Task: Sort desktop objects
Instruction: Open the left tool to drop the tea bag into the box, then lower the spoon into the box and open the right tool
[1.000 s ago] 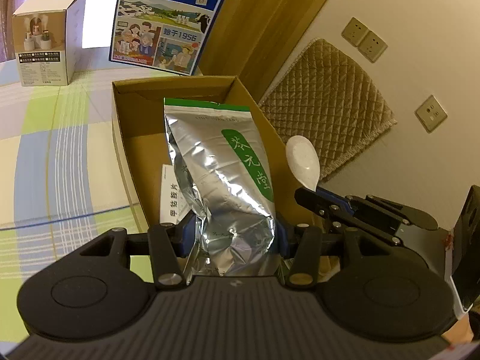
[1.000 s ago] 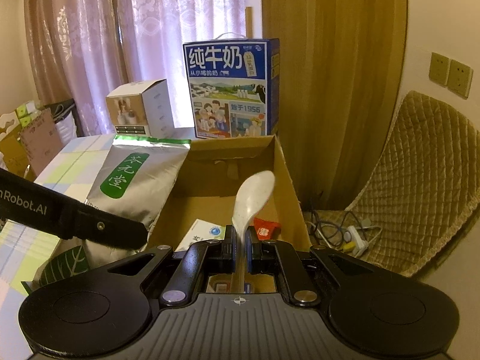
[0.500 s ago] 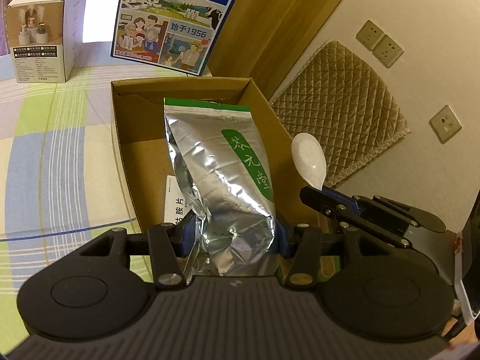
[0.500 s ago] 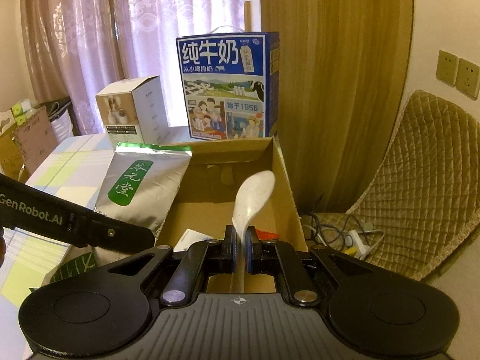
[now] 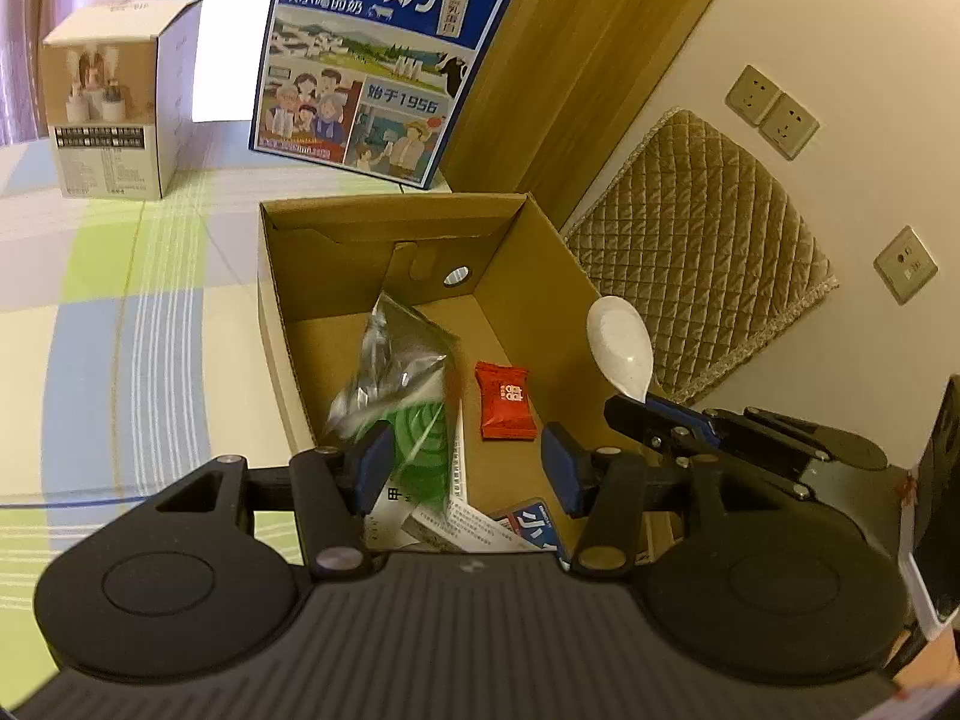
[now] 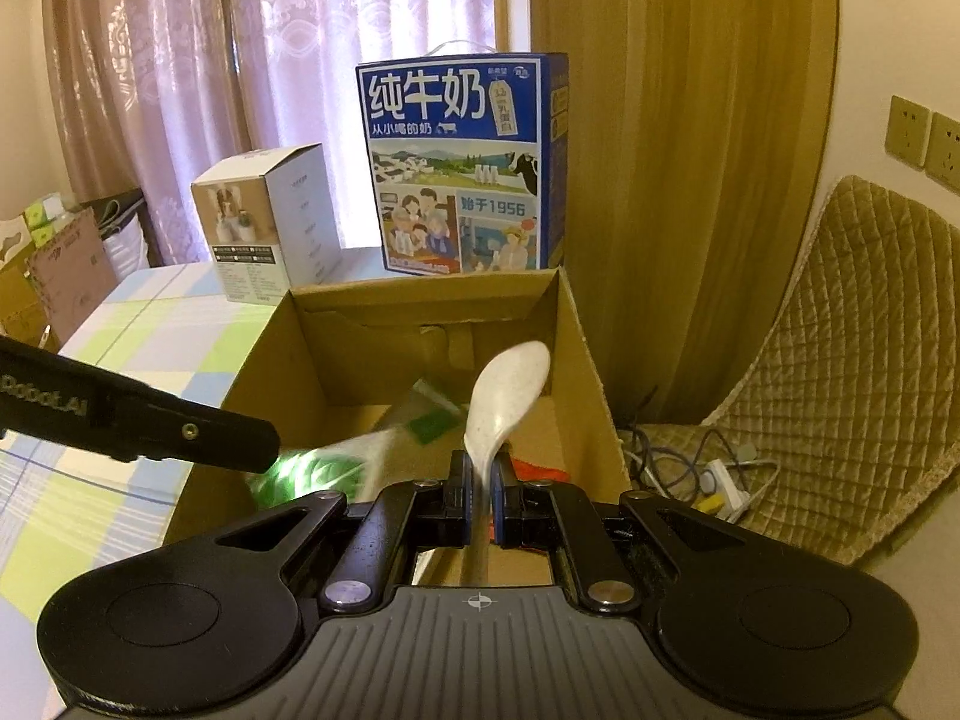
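Note:
My left gripper [image 5: 468,468] is open above the near end of the open cardboard box [image 5: 390,204]. The silver and green foil bag [image 5: 396,384] is blurred and tilted inside the box, just beyond the left pad, free of the fingers. A red sweet packet [image 5: 506,401] and some paper leaflets [image 5: 456,516] lie on the box floor. My right gripper [image 6: 480,480] is shut on the handle of a white spoon [image 6: 510,390], whose bowl points up over the box [image 6: 420,288]. The left view shows the same spoon [image 5: 621,348] beside the box's right wall.
A blue milk carton [image 5: 384,60] and a white product box [image 5: 114,102] stand behind the cardboard box on the chequered tablecloth [image 5: 120,330]. To the right, off the table, are a quilted chair [image 6: 840,360] and a power strip with cables [image 6: 720,480] on the floor.
My left gripper has opened and let go of the foil bag, which has dropped into the box. The right gripper still holds the spoon in about the same place.

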A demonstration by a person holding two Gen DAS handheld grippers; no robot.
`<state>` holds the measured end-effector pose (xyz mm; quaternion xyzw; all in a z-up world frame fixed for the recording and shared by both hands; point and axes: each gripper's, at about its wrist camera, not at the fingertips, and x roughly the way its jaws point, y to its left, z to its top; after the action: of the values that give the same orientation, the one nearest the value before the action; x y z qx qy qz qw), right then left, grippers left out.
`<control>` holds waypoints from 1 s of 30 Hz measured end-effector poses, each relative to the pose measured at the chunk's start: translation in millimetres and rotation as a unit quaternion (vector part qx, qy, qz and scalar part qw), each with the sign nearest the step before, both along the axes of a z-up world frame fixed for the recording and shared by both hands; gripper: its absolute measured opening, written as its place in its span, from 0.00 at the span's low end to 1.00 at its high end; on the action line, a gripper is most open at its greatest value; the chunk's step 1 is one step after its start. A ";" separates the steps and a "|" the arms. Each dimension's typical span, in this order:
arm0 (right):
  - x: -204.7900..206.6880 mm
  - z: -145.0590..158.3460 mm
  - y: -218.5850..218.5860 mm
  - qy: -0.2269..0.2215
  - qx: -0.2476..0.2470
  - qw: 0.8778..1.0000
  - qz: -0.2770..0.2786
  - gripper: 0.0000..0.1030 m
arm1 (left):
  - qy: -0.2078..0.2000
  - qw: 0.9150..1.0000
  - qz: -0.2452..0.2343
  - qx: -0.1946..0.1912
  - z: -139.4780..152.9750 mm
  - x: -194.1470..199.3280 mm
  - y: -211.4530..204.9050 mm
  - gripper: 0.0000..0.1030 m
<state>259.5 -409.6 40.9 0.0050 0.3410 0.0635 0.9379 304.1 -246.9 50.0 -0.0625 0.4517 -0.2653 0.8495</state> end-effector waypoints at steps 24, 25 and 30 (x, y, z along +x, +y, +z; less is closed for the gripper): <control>1.0 8.1 19.1 0.001 0.001 1.000 0.013 0.03 | -0.046 0.997 -0.010 0.067 7.5 -26.4 12.1 0.61; 1.5 7.7 19.6 0.001 0.001 1.000 0.014 0.03 | -0.048 0.996 -0.011 0.070 7.1 -26.7 12.5 0.62; 3.0 7.0 23.0 0.002 0.000 1.000 0.016 0.03 | -0.058 0.995 -0.007 0.082 4.8 -28.9 14.2 0.77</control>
<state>262.5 -386.5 48.0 -0.0001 0.3427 0.0790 0.9361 275.1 -232.7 54.8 0.0265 0.4221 -0.2365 0.8748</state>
